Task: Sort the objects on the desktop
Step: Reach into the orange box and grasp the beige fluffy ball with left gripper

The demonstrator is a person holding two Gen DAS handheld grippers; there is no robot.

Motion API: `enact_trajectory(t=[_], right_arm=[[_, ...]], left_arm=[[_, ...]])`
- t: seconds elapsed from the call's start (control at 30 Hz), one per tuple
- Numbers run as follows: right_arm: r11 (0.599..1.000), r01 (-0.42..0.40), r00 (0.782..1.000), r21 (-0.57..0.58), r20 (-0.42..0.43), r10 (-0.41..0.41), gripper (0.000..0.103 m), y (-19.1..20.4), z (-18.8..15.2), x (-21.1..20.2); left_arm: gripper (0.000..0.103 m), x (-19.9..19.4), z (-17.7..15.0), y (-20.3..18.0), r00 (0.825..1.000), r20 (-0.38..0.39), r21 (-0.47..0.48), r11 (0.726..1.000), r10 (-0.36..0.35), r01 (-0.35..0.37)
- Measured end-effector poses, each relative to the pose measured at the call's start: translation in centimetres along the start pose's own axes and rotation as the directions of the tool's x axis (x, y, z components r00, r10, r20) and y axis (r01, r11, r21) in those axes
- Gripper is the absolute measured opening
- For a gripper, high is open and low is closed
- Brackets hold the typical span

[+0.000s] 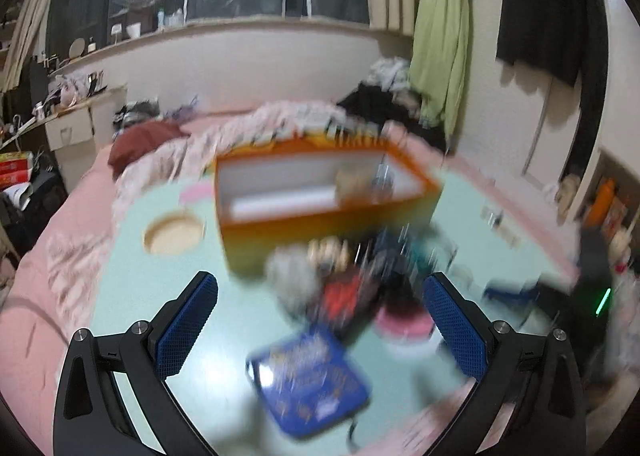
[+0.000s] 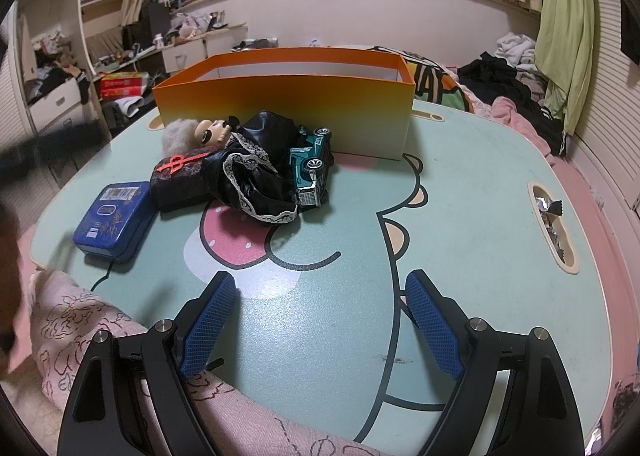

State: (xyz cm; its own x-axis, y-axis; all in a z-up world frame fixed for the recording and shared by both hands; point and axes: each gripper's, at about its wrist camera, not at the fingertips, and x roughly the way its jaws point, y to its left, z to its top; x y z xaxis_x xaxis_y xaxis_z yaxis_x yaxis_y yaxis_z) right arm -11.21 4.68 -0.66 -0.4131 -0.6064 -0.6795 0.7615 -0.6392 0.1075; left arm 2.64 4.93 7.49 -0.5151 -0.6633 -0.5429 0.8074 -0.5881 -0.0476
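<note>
Your left tool [image 1: 320, 308] stands wide with nothing between its pads; its view is blurred. Your right tool [image 2: 320, 310] is also wide and empty, above the bare tabletop [image 2: 460, 215].

From the right wrist view, left to right: the blue tin [image 2: 114, 219] lies at ten o'clock of the tool, near the tabletop's edge. Just beside it at its one o'clock sits a dark box [image 2: 180, 183] with a red emblem. A doll [image 2: 244, 159] in black lace-trimmed clothes lies at eleven o'clock, touching the box. The teal car [image 2: 312, 167] rests against the doll at twelve o'clock. Behind them all stands the orange box [image 2: 288, 103], open-topped. At two o'clock, foil wrappers [image 2: 552, 219] fill a slot.
</note>
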Motion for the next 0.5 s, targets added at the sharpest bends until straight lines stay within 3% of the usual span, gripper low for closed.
enact_trajectory(t=[0.1,0.13,0.2,0.27,0.33,0.4,0.5], right_arm=[[1.000,0.000,1.000,0.001,0.000,0.000,0.087,0.0,0.0,0.0],[1.000,0.000,1.000,0.001,0.000,0.000,0.087,0.0,0.0,0.0],[1.000,0.001,1.000,0.001,0.000,-0.001,0.087,0.0,0.0,0.0],[1.000,0.000,1.000,0.001,0.000,0.000,0.087,0.0,0.0,0.0],[1.000,0.001,1.000,0.002,0.000,-0.001,0.087,0.0,0.0,0.0],[1.000,0.001,1.000,0.002,0.000,-0.001,0.087,0.0,0.0,0.0],[1.000,0.001,1.000,0.003,0.000,-0.001,0.087,0.1,0.0,0.0]], left_arm=[[0.096,1.6,5.2,-0.4,0.996,-0.060,-0.031,0.997,-0.072,0.070],[0.091,2.5,6.5,-0.5,0.993,-0.086,-0.040,0.996,-0.083,0.080],[0.090,5.3,9.1,-1.1,0.983,-0.159,-0.055,0.995,-0.096,0.089],[0.090,9.2,10.9,-1.7,0.957,-0.265,-0.089,0.992,-0.115,0.094],[0.078,13.7,11.8,-2.2,0.923,-0.368,-0.134,0.989,-0.112,0.066],[0.068,17.6,12.0,-3.3,0.894,-0.444,-0.106,0.994,-0.061,0.015],[0.067,22.5,11.7,-4.9,0.847,-0.531,-0.012,0.999,0.023,-0.035]])
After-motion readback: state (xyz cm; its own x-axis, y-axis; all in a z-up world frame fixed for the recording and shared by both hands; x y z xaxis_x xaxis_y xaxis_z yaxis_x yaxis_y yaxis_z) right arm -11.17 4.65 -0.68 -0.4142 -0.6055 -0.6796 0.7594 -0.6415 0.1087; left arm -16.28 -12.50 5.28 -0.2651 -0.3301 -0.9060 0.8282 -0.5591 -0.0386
